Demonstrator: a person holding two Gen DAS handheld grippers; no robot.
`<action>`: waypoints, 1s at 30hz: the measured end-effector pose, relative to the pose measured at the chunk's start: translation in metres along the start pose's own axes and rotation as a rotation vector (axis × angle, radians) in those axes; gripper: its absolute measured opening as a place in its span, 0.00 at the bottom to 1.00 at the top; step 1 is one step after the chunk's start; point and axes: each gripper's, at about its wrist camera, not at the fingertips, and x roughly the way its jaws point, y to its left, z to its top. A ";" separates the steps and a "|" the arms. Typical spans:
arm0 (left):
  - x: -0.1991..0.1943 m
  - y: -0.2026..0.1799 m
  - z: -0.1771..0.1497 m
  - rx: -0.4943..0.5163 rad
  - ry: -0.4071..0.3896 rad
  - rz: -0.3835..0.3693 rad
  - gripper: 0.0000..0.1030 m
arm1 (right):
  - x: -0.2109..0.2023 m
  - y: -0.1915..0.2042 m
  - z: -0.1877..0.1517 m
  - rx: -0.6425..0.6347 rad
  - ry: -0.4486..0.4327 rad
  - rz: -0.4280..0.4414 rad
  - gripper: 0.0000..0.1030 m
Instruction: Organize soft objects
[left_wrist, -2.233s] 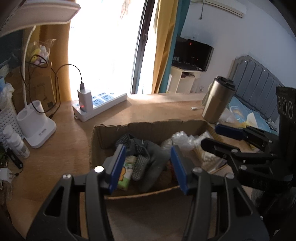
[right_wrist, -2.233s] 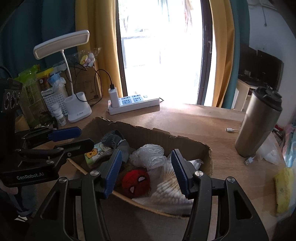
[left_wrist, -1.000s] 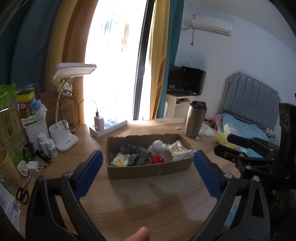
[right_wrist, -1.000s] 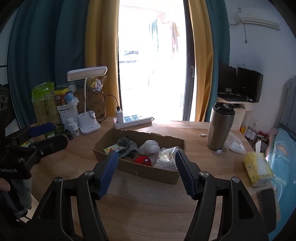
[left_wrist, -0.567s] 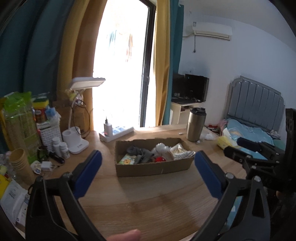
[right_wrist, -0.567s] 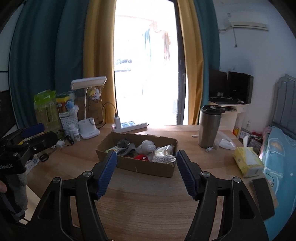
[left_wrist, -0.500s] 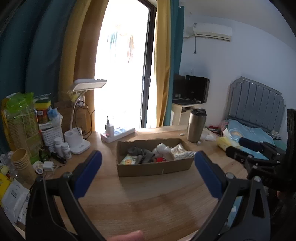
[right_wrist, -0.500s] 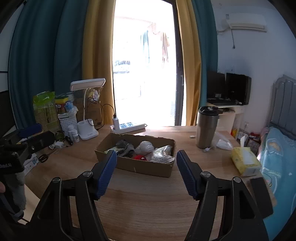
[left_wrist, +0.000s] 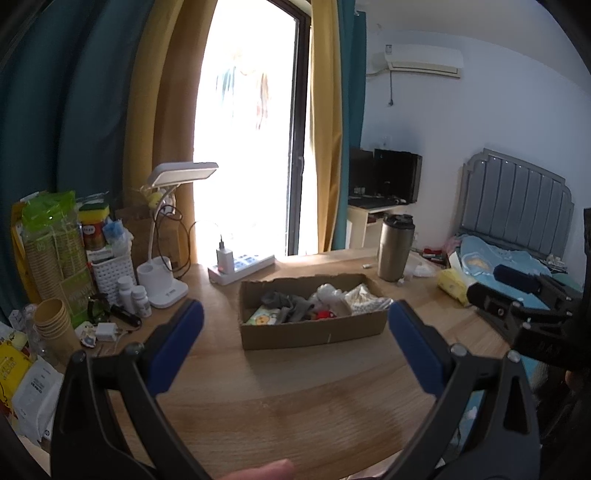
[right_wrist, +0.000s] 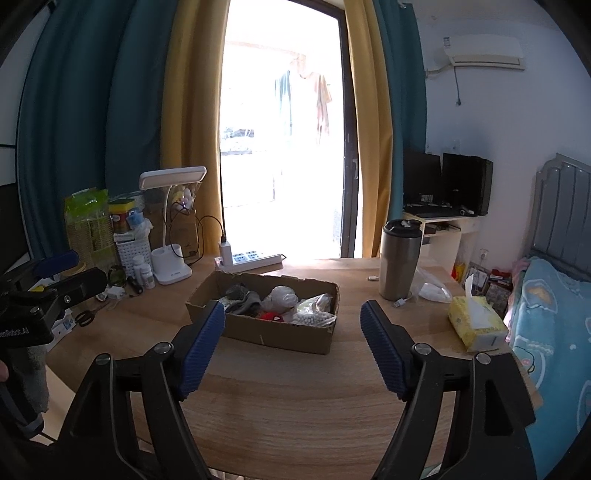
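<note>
Your left gripper (left_wrist: 295, 349) hangs over the wooden table (left_wrist: 288, 413) with its jaws spread wide and holding nothing; your right gripper (right_wrist: 292, 347) is likewise parted and empty. The cardboard box (right_wrist: 280, 338) sits mid-table, beyond both, holding grey socks (left_wrist: 291, 304), a red plush (right_wrist: 271, 316), a white bundle (right_wrist: 282, 295) and a bag of white beads (right_wrist: 314, 314). A steel tumbler (right_wrist: 399, 258) stands beside it.

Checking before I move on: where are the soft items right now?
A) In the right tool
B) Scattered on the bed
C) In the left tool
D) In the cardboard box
D: the gray socks and red plush lie inside the cardboard box; both tools are open and hold nothing.
</note>
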 end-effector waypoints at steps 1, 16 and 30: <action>0.000 0.000 0.000 0.000 0.001 0.001 0.98 | 0.000 0.001 0.000 -0.001 0.001 0.002 0.77; 0.003 0.000 -0.002 -0.002 0.014 0.007 0.98 | 0.002 0.003 -0.002 -0.003 0.006 0.009 0.77; 0.003 -0.001 -0.002 -0.003 0.017 0.008 0.98 | 0.000 0.002 -0.005 0.001 0.010 0.007 0.77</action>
